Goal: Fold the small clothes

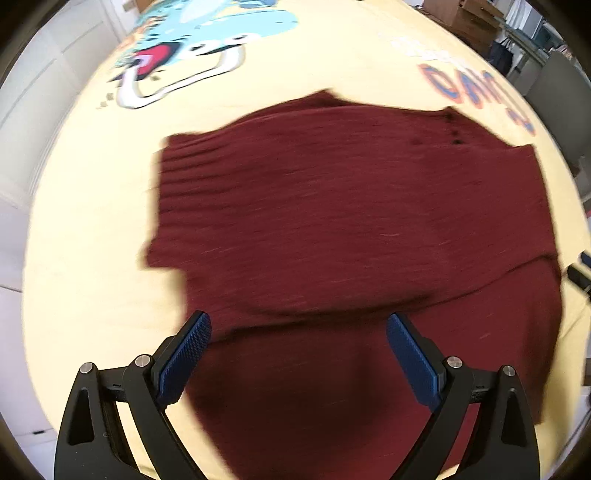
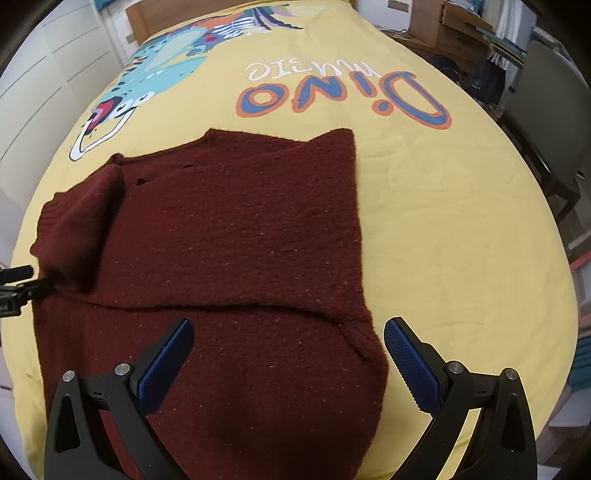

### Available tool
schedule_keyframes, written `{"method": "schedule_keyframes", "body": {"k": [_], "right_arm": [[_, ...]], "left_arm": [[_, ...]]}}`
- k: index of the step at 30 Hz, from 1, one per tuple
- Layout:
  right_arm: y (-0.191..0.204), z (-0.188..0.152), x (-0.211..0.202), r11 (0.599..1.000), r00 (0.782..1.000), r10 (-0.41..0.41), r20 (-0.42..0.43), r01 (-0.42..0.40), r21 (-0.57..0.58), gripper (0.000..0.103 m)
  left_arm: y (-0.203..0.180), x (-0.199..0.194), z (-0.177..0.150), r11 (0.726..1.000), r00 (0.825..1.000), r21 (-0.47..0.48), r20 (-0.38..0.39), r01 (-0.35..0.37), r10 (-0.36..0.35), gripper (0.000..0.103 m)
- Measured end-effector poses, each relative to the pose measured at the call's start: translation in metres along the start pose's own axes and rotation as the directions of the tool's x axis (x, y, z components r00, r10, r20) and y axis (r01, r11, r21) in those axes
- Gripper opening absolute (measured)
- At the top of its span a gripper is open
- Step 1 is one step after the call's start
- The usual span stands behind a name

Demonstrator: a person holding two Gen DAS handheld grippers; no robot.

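Note:
A dark red knit sweater (image 1: 351, 206) lies flat on the yellow bed cover (image 1: 92, 258). One sleeve with a ribbed cuff (image 1: 177, 177) is folded across the body. My left gripper (image 1: 297, 319) hovers over the sweater's near left part, open, with nothing between its blue pads (image 1: 184, 354). In the right wrist view the same sweater (image 2: 240, 229) shows a fold line across its near half. My right gripper (image 2: 289, 325) hangs open above the sweater's near right edge and holds nothing. A black part of the left gripper (image 2: 16, 282) shows at the sweater's left side.
The bed cover carries a dinosaur print (image 2: 159, 62) and "Dino" lettering (image 2: 343, 96) beyond the sweater. White cupboard doors (image 2: 44, 74) stand to the left. A grey chair (image 2: 546, 122) and wooden furniture (image 2: 454, 26) stand to the right of the bed.

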State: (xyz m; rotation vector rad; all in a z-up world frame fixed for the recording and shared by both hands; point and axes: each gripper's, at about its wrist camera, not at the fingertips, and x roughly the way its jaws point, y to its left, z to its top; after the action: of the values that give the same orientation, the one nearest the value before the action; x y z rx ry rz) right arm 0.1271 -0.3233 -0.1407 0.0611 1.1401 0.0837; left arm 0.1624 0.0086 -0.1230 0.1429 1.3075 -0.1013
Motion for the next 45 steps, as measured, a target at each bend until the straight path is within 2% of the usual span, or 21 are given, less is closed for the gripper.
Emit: {"method": "schedule_keyframes", "body": {"k": [2, 5, 11, 13, 15, 19, 21, 22, 24, 27, 31, 35, 38, 40, 43, 45], "right_arm": [[0.005, 0.001, 0.002, 1.0, 1.0, 0.001, -0.003, -0.001, -0.006, 0.103], [0.017, 0.002, 0.005, 1.0, 1.0, 0.007, -0.007, -0.007, -0.022, 0.103], [0.049, 0.008, 0.006, 0.996, 1.0, 0.021, -0.01, -0.022, -0.085, 0.103], [0.058, 0.01, 0.006, 0.995, 1.0, 0.021, -0.01, -0.022, -0.1, 0.103], [0.065, 0.012, 0.006, 0.994, 1.0, 0.018, -0.01, -0.019, -0.111, 0.103], [0.079, 0.015, 0.007, 0.99, 1.0, 0.007, -0.013, -0.009, -0.14, 0.103], [0.086, 0.016, 0.009, 0.987, 1.0, 0.005, -0.017, -0.007, -0.16, 0.103], [0.092, 0.017, 0.01, 0.984, 1.0, 0.003, -0.019, -0.006, -0.176, 0.103], [0.101, 0.02, 0.011, 0.98, 1.0, 0.002, -0.018, -0.006, -0.201, 0.102], [0.116, 0.025, 0.012, 0.974, 1.0, 0.019, -0.018, -0.022, -0.224, 0.102], [0.137, 0.032, 0.01, 0.963, 0.999, 0.033, -0.009, -0.034, -0.267, 0.103], [0.166, 0.039, 0.009, 0.941, 0.999, 0.054, -0.008, -0.054, -0.334, 0.103], [0.195, 0.044, 0.008, 0.909, 0.997, 0.081, -0.012, -0.079, -0.409, 0.103], [0.222, 0.046, 0.008, 0.87, 0.994, 0.105, -0.027, -0.105, -0.482, 0.102], [0.254, 0.044, 0.017, 0.818, 0.989, 0.129, -0.073, -0.147, -0.557, 0.102], [0.27, 0.041, 0.029, 0.794, 0.988, 0.116, -0.106, -0.156, -0.588, 0.102]], "left_arm": [[0.02, 0.005, -0.008, 0.999, 0.999, -0.016, -0.008, -0.034, 0.034, 0.094], [0.044, 0.013, -0.016, 0.998, 0.999, -0.052, -0.023, -0.044, 0.043, 0.094], [0.06, 0.039, -0.014, 0.996, 0.998, -0.058, -0.033, -0.061, 0.059, 0.091], [0.061, 0.047, -0.01, 0.997, 0.998, -0.062, -0.033, -0.056, 0.054, 0.085], [0.061, 0.055, -0.005, 0.997, 0.998, -0.063, -0.038, -0.046, 0.044, 0.071], [0.06, 0.064, 0.002, 0.997, 0.999, -0.082, -0.032, -0.003, 0.001, 0.057], [0.059, 0.062, 0.005, 0.995, 0.999, -0.089, -0.018, 0.044, -0.046, 0.03], [0.057, 0.061, 0.006, 0.994, 0.998, -0.086, -0.014, 0.063, -0.064, 0.026], [0.052, 0.06, 0.007, 0.997, 0.999, -0.064, 0.0, 0.046, -0.046, 0.018], [0.053, 0.055, 0.005, 0.994, 0.997, -0.081, 0.014, 0.074, -0.073, 0.017], [0.079, 0.056, 0.001, 0.981, 0.993, -0.156, 0.006, 0.119, -0.12, 0.016], [0.077, 0.062, 0.007, 0.98, 0.992, -0.156, -0.002, 0.126, -0.127, 0.016], [0.084, 0.067, 0.009, 0.979, 0.992, -0.164, -0.014, 0.125, -0.129, 0.016], [0.083, 0.066, 0.005, 0.978, 0.991, -0.165, -0.017, 0.128, -0.133, 0.016], [0.08, 0.066, 0.007, 0.98, 0.991, -0.154, -0.023, 0.127, -0.132, 0.017], [0.082, 0.069, 0.016, 0.982, 0.991, -0.143, -0.031, 0.122, -0.127, 0.017]]}}
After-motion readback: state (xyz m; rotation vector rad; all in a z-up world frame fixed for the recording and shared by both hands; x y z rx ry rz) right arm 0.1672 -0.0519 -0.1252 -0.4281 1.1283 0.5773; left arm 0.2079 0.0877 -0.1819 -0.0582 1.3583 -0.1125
